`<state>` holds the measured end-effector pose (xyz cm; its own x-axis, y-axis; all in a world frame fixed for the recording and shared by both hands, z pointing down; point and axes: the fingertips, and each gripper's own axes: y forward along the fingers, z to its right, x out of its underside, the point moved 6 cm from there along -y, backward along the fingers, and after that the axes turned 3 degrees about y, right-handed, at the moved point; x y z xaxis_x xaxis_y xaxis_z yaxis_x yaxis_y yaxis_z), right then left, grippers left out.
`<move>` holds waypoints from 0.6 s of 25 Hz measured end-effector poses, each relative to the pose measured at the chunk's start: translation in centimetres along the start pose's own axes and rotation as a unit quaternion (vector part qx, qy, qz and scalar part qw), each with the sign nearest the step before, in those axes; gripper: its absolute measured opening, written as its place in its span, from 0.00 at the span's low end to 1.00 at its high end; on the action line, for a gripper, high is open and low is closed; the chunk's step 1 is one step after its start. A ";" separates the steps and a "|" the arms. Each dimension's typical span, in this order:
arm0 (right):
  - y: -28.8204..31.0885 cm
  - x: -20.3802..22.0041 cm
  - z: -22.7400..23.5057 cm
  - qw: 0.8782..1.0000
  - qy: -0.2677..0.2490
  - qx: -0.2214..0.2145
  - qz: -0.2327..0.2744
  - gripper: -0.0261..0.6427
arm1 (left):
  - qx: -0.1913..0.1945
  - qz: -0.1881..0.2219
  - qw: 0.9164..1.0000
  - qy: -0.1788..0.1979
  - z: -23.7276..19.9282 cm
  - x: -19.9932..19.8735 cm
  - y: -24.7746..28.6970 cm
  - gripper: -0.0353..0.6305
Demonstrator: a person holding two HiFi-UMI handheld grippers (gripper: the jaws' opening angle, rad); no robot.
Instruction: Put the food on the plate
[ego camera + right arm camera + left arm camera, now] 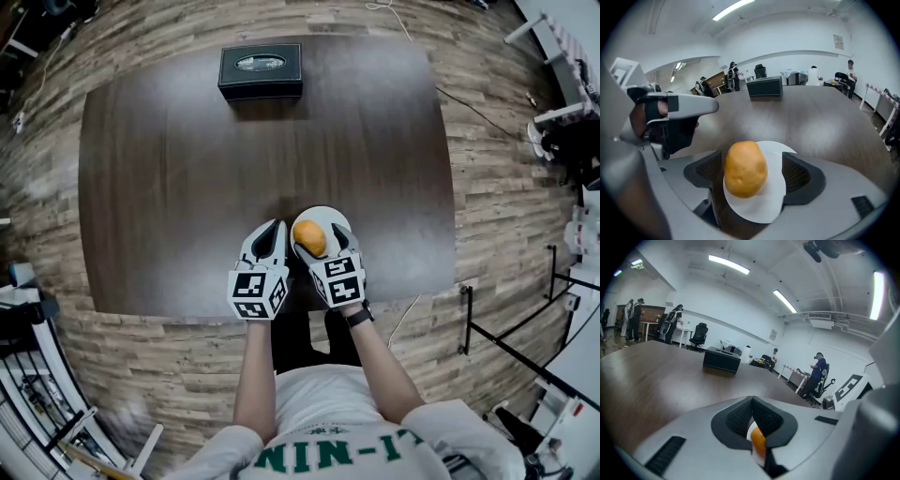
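An orange-brown, potato-like piece of food (311,237) (745,168) lies on a small white plate (323,213) (777,190) near the table's front edge. My right gripper (321,247) (755,174) straddles it with its jaws spread wide; the right pad stands well clear of the food, the left pad is close beside it. Just to the left, my left gripper (272,232) (752,420) rests with its jaws shut and empty. Through a slit under its pads a sliver of the food (758,441) shows.
The dark wooden table (187,187) carries a black tissue box (261,70) (765,86) at its far edge. Wood-plank floor surrounds the table. People, chairs and desks stand far off in the room.
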<state>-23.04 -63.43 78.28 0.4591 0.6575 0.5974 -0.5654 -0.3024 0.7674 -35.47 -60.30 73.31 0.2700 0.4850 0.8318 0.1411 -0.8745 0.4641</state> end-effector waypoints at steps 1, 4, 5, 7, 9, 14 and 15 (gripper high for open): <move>-0.4 -0.3 0.0 1.000 -0.003 -0.002 0.006 0.66 | 0.000 0.001 1.000 0.002 0.0 -0.3 0.0 0.07; -1.8 -1.4 0.3 1.000 -0.005 -0.004 0.026 0.66 | -0.006 0.006 1.000 0.004 -0.2 -1.2 -0.3 0.07; -2.3 -1.7 0.5 0.999 -0.004 -0.005 0.033 0.66 | -0.008 0.009 1.000 0.006 -0.3 -1.6 -0.5 0.07; -3.2 -2.7 0.9 0.998 0.002 -0.012 0.058 0.63 | -0.012 0.015 1.000 0.011 -0.2 -2.5 -0.7 0.07; -4.5 -3.9 1.4 0.996 0.011 -0.014 0.087 0.61 | -0.013 0.023 0.999 0.018 0.2 -3.6 -0.9 0.07; -8.5 -6.9 2.1 0.990 0.004 -0.006 0.139 0.54 | -0.021 0.048 0.998 0.037 1.9 -7.0 -2.5 0.07; -9.3 -7.6 2.2 0.989 0.002 -0.004 0.150 0.52 | -0.023 0.054 0.997 0.042 2.2 -7.8 -2.9 0.07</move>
<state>-19.74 -67.16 67.08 0.2671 0.5425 0.7965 -0.6815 -0.4780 0.5541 -35.91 -61.56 64.84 0.2009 0.3892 0.8990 0.0707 -0.9210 0.3830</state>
